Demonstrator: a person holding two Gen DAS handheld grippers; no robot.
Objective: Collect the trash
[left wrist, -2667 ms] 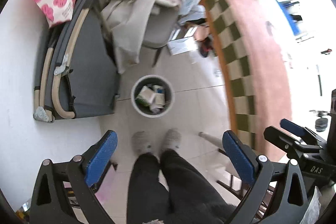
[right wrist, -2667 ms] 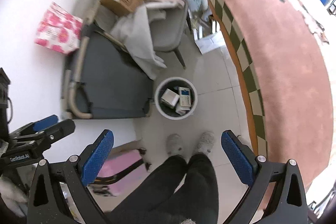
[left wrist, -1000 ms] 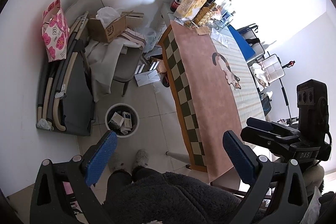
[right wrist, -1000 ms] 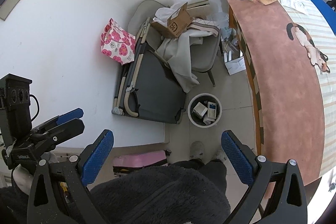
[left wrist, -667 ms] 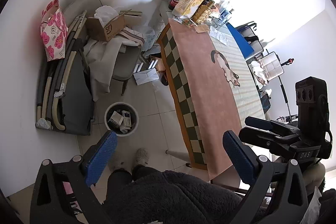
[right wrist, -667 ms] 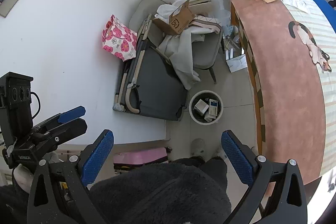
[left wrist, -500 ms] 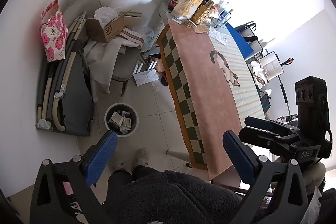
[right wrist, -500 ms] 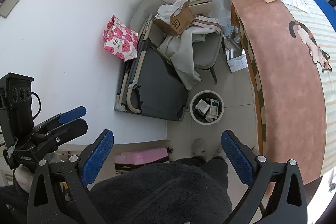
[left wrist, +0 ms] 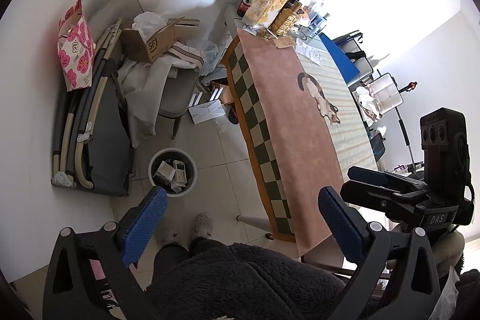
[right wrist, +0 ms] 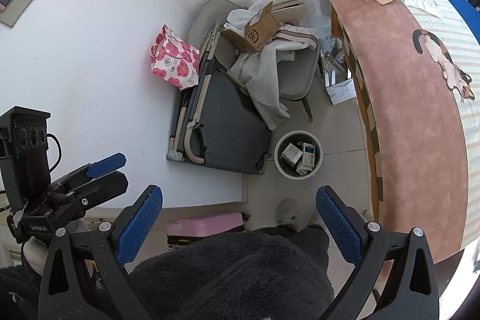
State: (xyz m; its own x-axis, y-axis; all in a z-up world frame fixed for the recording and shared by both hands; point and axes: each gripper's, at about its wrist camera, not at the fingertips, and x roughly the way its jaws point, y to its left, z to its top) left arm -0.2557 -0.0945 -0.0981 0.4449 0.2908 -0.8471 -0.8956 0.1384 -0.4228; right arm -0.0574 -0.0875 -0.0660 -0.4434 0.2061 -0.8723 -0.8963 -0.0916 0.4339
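Observation:
A round white waste bin (left wrist: 172, 171) (right wrist: 298, 153) stands on the tiled floor beside the table, holding several small cardboard boxes. My left gripper (left wrist: 241, 216) is open and empty, held high over the person's lap. My right gripper (right wrist: 238, 215) is also open and empty, at about the same height. Each gripper shows in the other's view: the right one (left wrist: 399, 194) at the right edge, the left one (right wrist: 69, 188) at the left edge. Both are far above the bin.
A long table with a pink cloth (left wrist: 288, 116) runs along the right, with bottles and a snack bag (left wrist: 270, 5) at its far end. A grey chair with cloth and a cardboard box (left wrist: 150, 41), a folded cot (left wrist: 102, 134) and a pink flowered bag (left wrist: 76, 47) line the wall.
Since 2.7 s ago both grippers have risen well above the floor and the view now takes in the table. Over the last second little has moved.

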